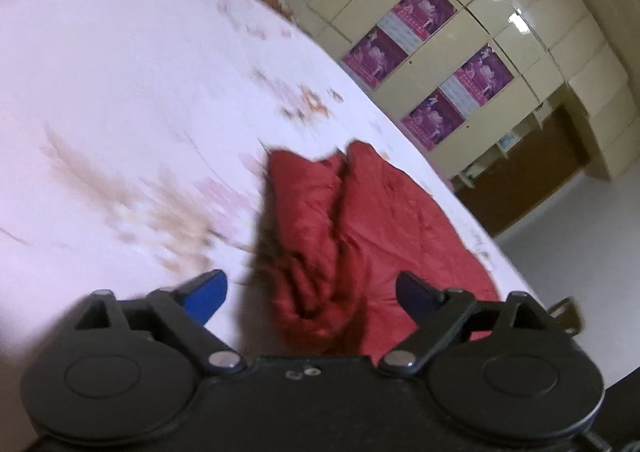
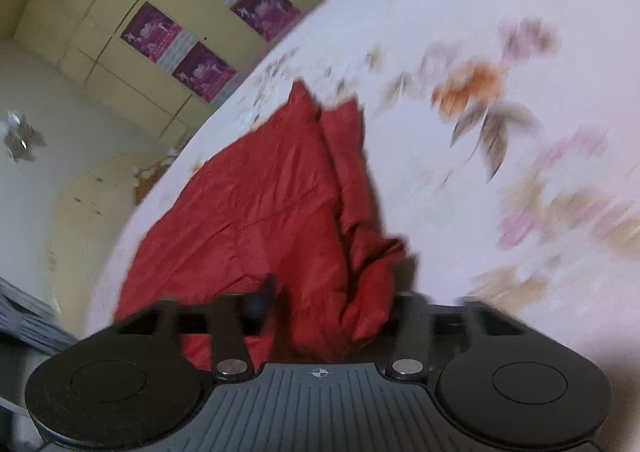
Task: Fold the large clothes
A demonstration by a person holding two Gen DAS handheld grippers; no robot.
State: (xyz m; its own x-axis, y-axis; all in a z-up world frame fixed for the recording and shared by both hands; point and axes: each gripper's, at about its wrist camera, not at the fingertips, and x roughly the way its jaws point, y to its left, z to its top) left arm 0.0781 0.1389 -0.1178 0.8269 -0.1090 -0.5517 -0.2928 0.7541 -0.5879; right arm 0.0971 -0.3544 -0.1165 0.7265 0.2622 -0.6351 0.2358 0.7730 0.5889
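Black gripper parts fill the bottom of both views. From the left wrist, the left gripper (image 1: pixel 310 292) has its two blue fingers (image 1: pixel 208 292) spread wide apart, and they hold nothing. Bunched red cloth (image 1: pixel 360 219) lies between and just past them on a white bed sheet with flowers (image 1: pixel 120 91). From the right wrist, the right gripper (image 2: pixel 320 304) is pressed into the same red cloth (image 2: pixel 248 211). Folds of cloth hide its fingertips, so I cannot tell if it is pinching the cloth or not. The cloth lies near the edge of the sheet (image 2: pixel 480 191), crumpled close to the grippers and flatter farther away. Pale cupboards with purple posters (image 1: pixel 424 7) stand behind the bed. Both views are blurry.
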